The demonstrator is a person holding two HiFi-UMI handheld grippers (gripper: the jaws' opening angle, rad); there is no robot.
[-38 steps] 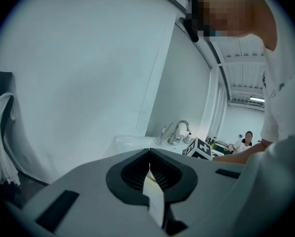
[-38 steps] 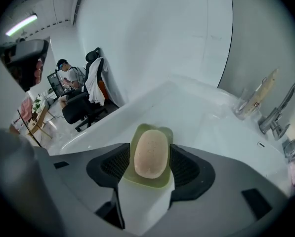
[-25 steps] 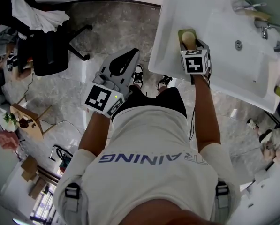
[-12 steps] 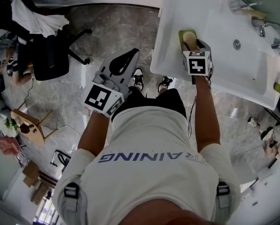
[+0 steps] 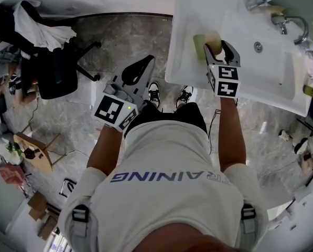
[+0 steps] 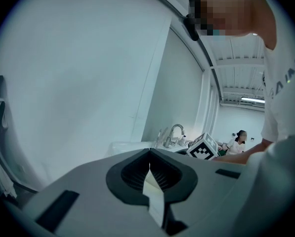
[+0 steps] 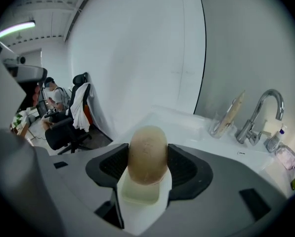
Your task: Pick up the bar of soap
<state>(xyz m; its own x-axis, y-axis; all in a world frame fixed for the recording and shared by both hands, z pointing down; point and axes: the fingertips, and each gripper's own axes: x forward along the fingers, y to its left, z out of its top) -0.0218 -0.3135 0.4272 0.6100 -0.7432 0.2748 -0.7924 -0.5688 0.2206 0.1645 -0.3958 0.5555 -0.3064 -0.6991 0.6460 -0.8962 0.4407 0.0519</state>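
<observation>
The only legible word is "TRAINING", printed in dark blue capitals across the person's white shirt (it reads upside down in the head view, and only a few of its letters show at the right edge of the left gripper view). The left hand-held gripper and right hand-held gripper each bear a cube with black-and-white square code patterns, without letters or numbers.

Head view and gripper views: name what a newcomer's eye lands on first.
The right gripper is shut on a tan bar of soap, held over the white sink. The left gripper hangs shut and empty above the marble floor, in front of the person's legs.
</observation>
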